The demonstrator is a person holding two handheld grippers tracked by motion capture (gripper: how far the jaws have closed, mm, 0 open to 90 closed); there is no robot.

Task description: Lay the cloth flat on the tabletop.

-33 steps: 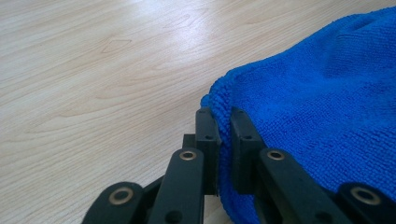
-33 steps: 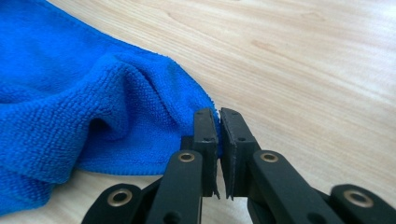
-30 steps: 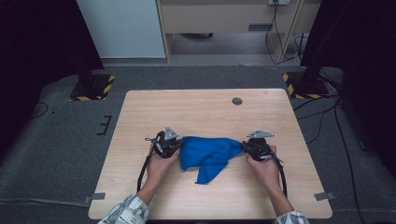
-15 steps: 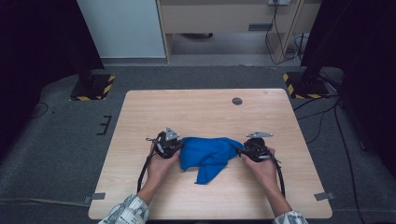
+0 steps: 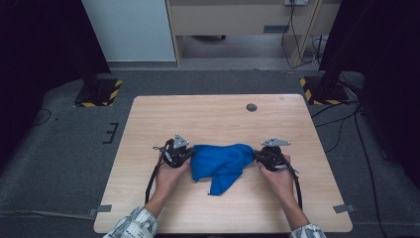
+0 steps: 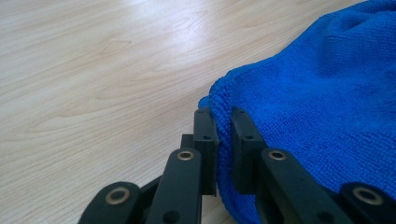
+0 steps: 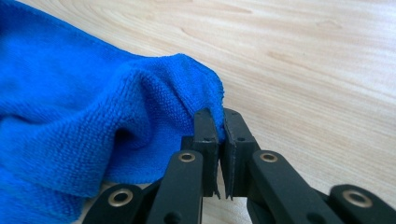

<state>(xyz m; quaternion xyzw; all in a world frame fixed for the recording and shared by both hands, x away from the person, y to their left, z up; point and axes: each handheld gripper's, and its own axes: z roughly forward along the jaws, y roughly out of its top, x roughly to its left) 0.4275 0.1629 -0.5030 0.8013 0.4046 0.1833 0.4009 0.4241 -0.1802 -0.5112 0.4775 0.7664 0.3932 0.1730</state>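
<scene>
A crumpled blue cloth point(image 5: 220, 161) lies on the wooden table point(image 5: 208, 114) between the two hands. My left gripper point(image 5: 192, 155) sits at the cloth's left edge. In the left gripper view the left gripper point(image 6: 223, 114) is shut on the hem of the blue cloth point(image 6: 317, 102). My right gripper point(image 5: 255, 155) is at the cloth's right end. Its jaws have just been closing, and in the right gripper view the right gripper point(image 7: 219, 116) is shut on a raised corner of the blue cloth point(image 7: 84, 93). A flap of cloth hangs toward the table's near edge.
A small dark round disc point(image 5: 251, 107) is set in the table near its far edge. Yellow-and-black striped stand bases point(image 5: 96, 94) point(image 5: 322, 91) sit on the grey floor beyond the far corners. Bare wood surrounds the cloth.
</scene>
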